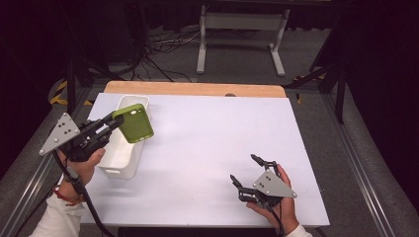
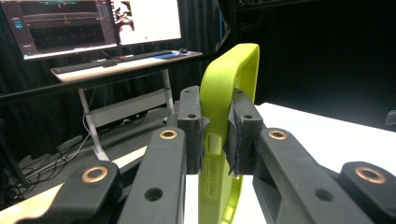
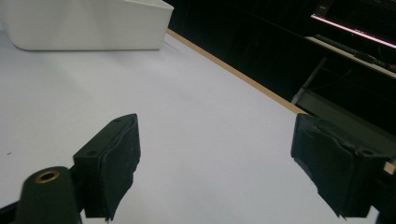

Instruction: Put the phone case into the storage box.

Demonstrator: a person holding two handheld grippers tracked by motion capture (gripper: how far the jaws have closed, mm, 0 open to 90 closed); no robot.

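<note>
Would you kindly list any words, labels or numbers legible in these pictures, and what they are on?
None can be read.
Two monitors in the left gripper view show windows; their text is too blurred.
The green phone case and white bin bear no visible print.

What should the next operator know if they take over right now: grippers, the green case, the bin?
Left gripper: shut on the green phone case, pinching its edge and holding it in the air over the white bin.
Right gripper: open, nothing between the jaws, low over the white table.
Done: case picked up.
Left, probably: lower it into the bin, then release.
</note>
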